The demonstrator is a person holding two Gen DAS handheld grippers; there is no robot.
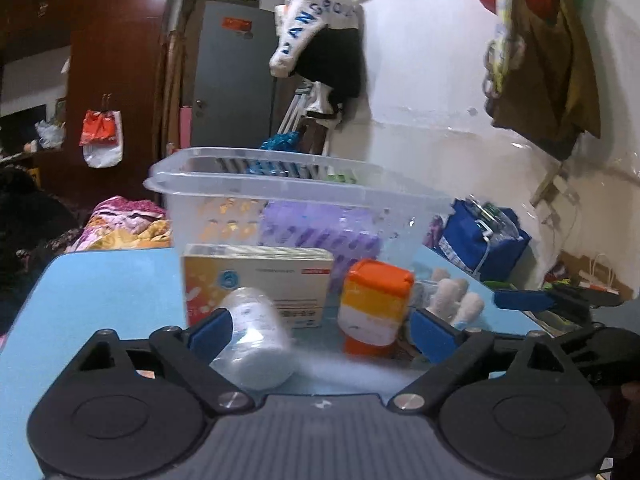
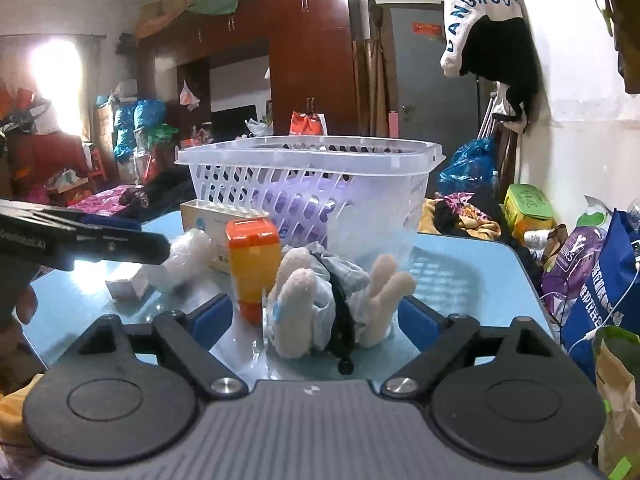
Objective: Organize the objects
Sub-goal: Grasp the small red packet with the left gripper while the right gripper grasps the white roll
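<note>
The clear plastic bottle (image 1: 256,336) lies on its side on the blue table (image 1: 100,292), against the left finger of my left gripper (image 1: 320,332). Risk: it may roll away when I close, being round and smooth. The glove bundle (image 2: 332,300) sits between the spread fingers of my right gripper (image 2: 316,320); a loose cuff may snag. Both jaws stand wide apart, gripping nothing. The white basket (image 2: 312,152) waits behind.

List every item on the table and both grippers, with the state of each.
Left gripper: jaws open, clear bottle between them.
Right gripper: jaws open, around the gloves.
Clear bottle: lying on its side.
Orange-capped bottle: upright, capped.
Medicine box: closed, standing on edge.
Gloves: heaped, fingers up.
Basket: upright, purple pack inside.
</note>
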